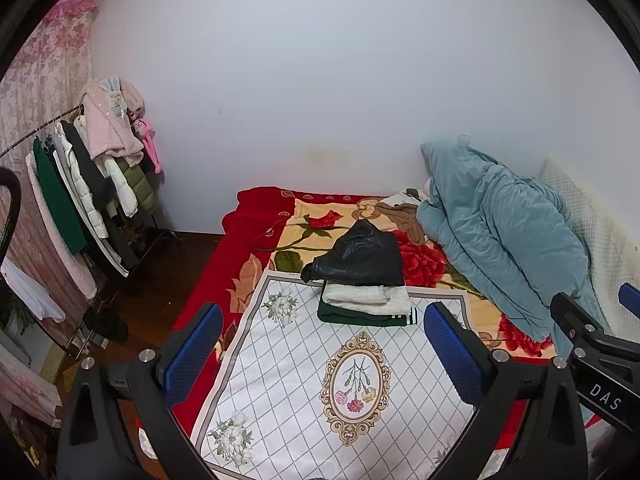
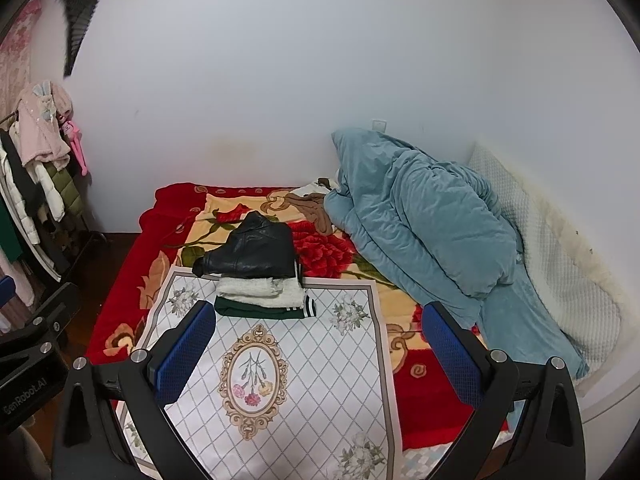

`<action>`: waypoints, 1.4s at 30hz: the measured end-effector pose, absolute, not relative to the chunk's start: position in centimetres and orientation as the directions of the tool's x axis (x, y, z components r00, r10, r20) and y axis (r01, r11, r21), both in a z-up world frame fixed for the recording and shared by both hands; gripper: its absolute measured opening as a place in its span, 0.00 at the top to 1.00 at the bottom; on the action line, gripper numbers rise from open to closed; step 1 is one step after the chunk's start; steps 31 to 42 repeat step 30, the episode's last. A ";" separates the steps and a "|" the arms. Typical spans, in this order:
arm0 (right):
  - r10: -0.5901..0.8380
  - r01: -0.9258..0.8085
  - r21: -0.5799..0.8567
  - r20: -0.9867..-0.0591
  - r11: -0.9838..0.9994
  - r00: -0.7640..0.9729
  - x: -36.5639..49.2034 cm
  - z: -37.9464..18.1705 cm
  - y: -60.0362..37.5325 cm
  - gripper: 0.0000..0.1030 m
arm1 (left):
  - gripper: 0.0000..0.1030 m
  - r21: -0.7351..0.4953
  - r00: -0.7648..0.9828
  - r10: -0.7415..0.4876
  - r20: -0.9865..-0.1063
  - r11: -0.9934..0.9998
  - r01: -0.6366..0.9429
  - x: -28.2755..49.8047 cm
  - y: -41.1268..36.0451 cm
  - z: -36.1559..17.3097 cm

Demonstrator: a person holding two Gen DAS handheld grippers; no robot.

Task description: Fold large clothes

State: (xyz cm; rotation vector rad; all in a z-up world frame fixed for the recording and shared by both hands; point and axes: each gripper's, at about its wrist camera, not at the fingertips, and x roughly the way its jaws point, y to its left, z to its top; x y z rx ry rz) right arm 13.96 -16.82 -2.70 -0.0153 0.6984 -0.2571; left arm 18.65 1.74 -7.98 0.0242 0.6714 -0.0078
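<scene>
I hold the left gripper and right gripper empty, jaws apart, above the white mat; three folded garments sit stacked at its far edge. Next, I'd fetch another garment and spread it flat.

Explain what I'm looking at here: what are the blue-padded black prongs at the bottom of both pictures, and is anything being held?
Those are the fingers of two handheld grippers, each with a camera looking forward between them. One picture is from the left gripper, the other from the right gripper. Both are open and hold nothing. Below them lies a white floral mat on a red flowered blanket. At the mat's far edge sits a folded stack: black jacket over cream garment over green garment. A teal duvet is heaped on the right.
</scene>
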 end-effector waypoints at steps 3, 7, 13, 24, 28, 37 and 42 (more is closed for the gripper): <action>-0.238 0.228 -0.099 -0.633 0.969 0.737 14.0 -2.7 -16.8 0.00 | 0.01 0.022 0.785 0.002 -0.620 1.000 0.014 18.6 1.7 -8.0; -0.239 0.228 -0.101 -0.633 0.969 0.736 14.1 -2.7 -16.8 0.00 | 0.01 0.019 0.785 -0.001 -0.619 1.000 0.016 18.7 1.7 -8.0; -0.239 0.225 -0.104 -0.631 0.969 0.738 14.3 -2.8 -16.8 0.00 | 0.01 0.018 0.786 -0.001 -0.618 1.000 0.015 18.8 1.8 -8.0; -0.241 0.225 -0.106 -0.631 0.969 0.738 14.6 -2.9 -16.9 0.00 | 0.01 0.016 0.786 -0.002 -0.618 1.000 0.014 18.8 2.0 -8.0; -0.241 0.224 -0.108 -0.629 0.968 0.739 14.6 -2.8 -16.8 0.00 | 0.01 0.019 0.786 0.001 -0.618 1.000 0.013 18.8 2.1 -7.9; -0.238 0.222 -0.106 -0.626 0.969 0.743 14.8 -2.7 -17.0 0.00 | 0.01 0.018 0.786 0.000 -0.618 1.000 0.014 18.8 2.2 -7.8; -0.238 0.222 -0.106 -0.626 0.969 0.743 14.8 -2.7 -17.0 0.00 | 0.01 0.018 0.786 0.000 -0.618 1.000 0.014 18.8 2.2 -7.8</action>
